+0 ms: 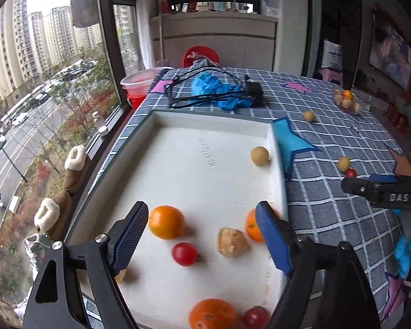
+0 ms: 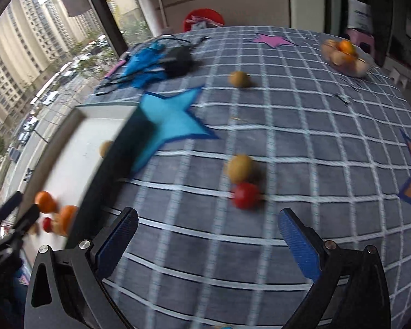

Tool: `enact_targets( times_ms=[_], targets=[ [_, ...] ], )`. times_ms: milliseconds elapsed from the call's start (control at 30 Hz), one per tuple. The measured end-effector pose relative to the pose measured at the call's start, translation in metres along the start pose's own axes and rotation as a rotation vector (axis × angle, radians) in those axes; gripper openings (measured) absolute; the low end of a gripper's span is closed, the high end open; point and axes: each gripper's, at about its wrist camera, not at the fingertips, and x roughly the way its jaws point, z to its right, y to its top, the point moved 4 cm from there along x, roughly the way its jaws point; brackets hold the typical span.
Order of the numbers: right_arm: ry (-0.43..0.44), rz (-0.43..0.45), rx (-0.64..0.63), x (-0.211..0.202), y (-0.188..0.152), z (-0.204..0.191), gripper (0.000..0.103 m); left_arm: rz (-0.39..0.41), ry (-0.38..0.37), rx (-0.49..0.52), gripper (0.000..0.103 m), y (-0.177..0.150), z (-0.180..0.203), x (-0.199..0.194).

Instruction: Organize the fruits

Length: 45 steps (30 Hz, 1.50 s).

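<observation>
The left gripper (image 1: 201, 235) hangs with jaws spread and empty over the white tray (image 1: 276, 164), where oranges, tomatoes and a longan already lie, probably the collecting spot. The right gripper (image 2: 208, 235), also wide apart and empty, faces a tomato (image 2: 245, 195) touching a longan (image 2: 239, 167) on the cloth (image 2: 315, 137), likely the next pick.

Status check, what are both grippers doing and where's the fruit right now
Left gripper open over white tray, empty. Right gripper open, empty, facing red tomato and yellow fruit on checked cloth. Nothing between.
</observation>
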Motion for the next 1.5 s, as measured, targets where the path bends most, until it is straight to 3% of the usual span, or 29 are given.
enact_targets(
  times_ms=[200,400,633,767,867,933,967,1100,1367,1500],
  targets=[
    [-0.068,-0.032,0.022,0.006,-0.011,0.032,0.103,0.000,-0.040,0.053,0.083,0.001,0.030,-0.007],
    [-0.171,-0.021,-0.077,0.013,-0.015,0.037,0.103,-0.008,-0.090,0.094,0.083,0.003,0.056,-0.012],
    [-0.160,-0.016,-0.070,0.011,-0.015,0.041,0.103,-0.006,-0.115,0.116,0.083,0.002,0.071,-0.020],
    [-0.077,0.018,-0.026,0.010,-0.006,0.036,0.103,-0.011,-0.129,0.113,0.083,0.002,0.072,-0.025],
    [-0.081,0.034,-0.061,0.016,0.002,0.021,0.102,-0.015,-0.128,0.112,0.083,0.003,0.072,-0.029],
    [-0.099,0.036,-0.100,0.021,0.003,0.012,0.082,-0.016,-0.129,0.112,0.083,0.004,0.070,-0.031],
    [-0.123,0.048,-0.117,0.022,0.004,0.009,0.078,-0.016,-0.130,0.112,0.083,0.004,0.070,-0.033],
    [-0.108,0.070,-0.131,0.016,0.002,0.007,0.024,-0.022,-0.144,0.102,0.083,0.009,0.074,-0.033],
    [-0.037,0.135,-0.048,-0.028,-0.021,0.054,0.024,-0.055,-0.200,0.145,0.083,0.017,0.129,-0.010],
    [-0.052,0.164,-0.022,-0.052,-0.042,0.082,0.024,-0.074,-0.170,0.197,0.083,0.028,0.171,0.023]
  ],
)
